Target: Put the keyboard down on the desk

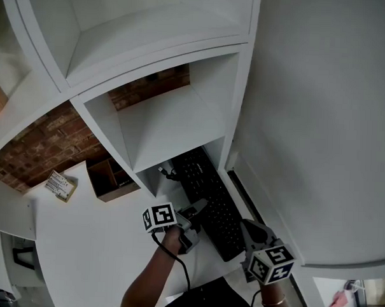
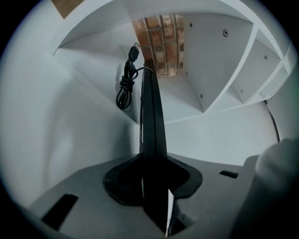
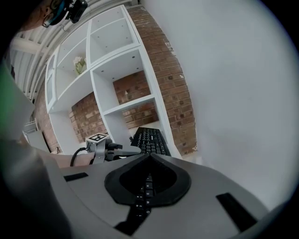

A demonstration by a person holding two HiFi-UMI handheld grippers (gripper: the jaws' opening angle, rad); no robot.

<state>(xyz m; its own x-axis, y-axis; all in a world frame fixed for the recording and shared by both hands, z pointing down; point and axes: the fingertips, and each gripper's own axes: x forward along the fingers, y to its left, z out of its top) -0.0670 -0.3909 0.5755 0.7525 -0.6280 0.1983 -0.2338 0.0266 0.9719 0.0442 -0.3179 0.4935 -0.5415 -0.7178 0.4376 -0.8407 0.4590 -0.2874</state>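
At the right edge of the white counter (image 1: 93,241), by the shelf (image 1: 162,123), both grippers hold a black keyboard (image 1: 206,195).
Its long axis runs away from the person, keys up, with the far end pointing into the shelf's lowest opening toward the brick wall (image 2: 161,42). The left gripper (image 1: 199,212) has its jaws pinching the left long edge. The right gripper (image 1: 249,233) has its jaws pinching the near end. A coiled cable (image 2: 125,86) sits beside the far end. Whether the keyboard touches the counter cannot be told.
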